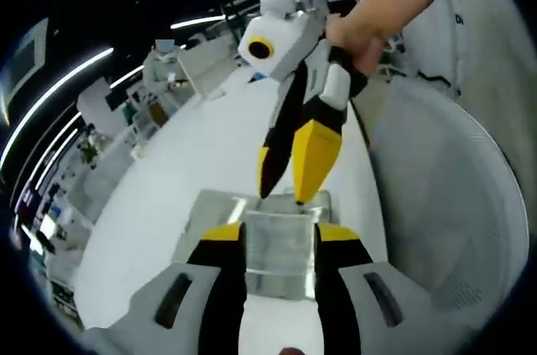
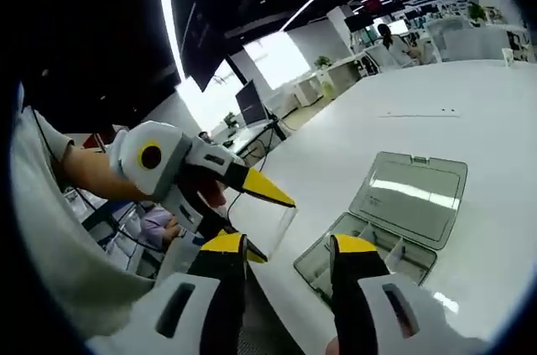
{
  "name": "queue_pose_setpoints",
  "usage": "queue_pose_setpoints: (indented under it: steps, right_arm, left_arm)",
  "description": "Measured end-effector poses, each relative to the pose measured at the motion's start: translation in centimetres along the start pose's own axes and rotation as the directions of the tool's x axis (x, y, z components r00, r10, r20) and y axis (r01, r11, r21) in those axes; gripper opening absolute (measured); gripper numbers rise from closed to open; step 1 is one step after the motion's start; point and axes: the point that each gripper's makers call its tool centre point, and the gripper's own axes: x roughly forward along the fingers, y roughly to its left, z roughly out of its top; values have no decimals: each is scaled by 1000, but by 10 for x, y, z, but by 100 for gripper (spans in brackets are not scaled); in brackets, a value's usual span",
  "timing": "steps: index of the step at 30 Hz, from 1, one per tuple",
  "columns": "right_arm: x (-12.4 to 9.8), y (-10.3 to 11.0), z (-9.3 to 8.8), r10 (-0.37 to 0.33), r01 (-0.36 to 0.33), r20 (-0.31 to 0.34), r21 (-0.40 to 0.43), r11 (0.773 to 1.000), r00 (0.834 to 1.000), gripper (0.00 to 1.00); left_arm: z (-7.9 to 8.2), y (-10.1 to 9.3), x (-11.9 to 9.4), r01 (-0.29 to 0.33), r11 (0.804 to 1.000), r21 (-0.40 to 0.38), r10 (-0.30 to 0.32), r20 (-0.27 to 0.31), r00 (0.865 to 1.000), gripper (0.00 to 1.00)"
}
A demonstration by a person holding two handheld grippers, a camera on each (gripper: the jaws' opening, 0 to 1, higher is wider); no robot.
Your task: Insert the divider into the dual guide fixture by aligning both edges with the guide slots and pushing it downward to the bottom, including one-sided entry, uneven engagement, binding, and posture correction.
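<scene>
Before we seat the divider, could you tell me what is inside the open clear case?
The clear case shows moulded partition walls and nothing loose that I can see; its near corner is hidden by the right hand-held gripper.

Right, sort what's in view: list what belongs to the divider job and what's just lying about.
Job: clear divider, held in the left gripper; right gripper, open; clear guide fixture box, its lid open.

Lying about: white perforated chair; monitor on a far desk. The white table only carries the box.
</scene>
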Motion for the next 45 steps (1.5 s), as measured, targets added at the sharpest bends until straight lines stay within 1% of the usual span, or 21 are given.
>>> queue_pose_setpoints:
  steps: [10, 13, 16, 19, 26, 32, 34, 39, 44, 45]
  right_arm:
    - [3, 4, 0, 21, -20, -2, 20, 1000, 1000, 30]
    - [4, 6, -1, 34, -34, -3, 41, 999, 999, 30]
    - [4, 8, 3, 56, -58, 25, 88, 994, 998, 29]
    - [4, 8, 3, 51, -53, 23, 84, 995, 998, 27]
    - [3, 6, 4, 54, -57, 31, 113, 992, 998, 23]
    - [3, 9, 5, 70, -74, 39, 126, 989, 997, 19]
    - [3, 10, 6, 74, -79, 42, 130, 988, 996, 16]
    - [3, 11, 5, 84, -88, 38, 132, 987, 996, 7]
    - [2, 10, 6, 84, -89, 44, 132, 987, 996, 0]
    - [2, 9, 6, 78, -83, 43, 128, 988, 996, 0]
  left_arm:
    - [8, 0, 1, -7, 1000, 8, 6, 20, 1000, 28]
    - [10, -1, 2, -9, 1000, 13, 9, 25, 1000, 28]
    - [12, -1, 2, -10, 1000, 14, 10, 30, 999, 28]
    - [15, -2, 3, -11, 1000, 21, 10, 36, 999, 28]
    - [20, -2, 4, -15, 999, 45, 13, 43, 999, 28]
    - [23, -1, 4, -24, 998, 63, 21, 49, 999, 28]
    - [24, -2, 4, -25, 997, 74, 22, 48, 999, 28]
    - [25, -2, 4, -29, 996, 82, 25, 50, 998, 28]
    - [26, -2, 4, -32, 995, 96, 27, 51, 998, 28]
    - [27, -2, 4, -34, 995, 98, 29, 51, 998, 28]
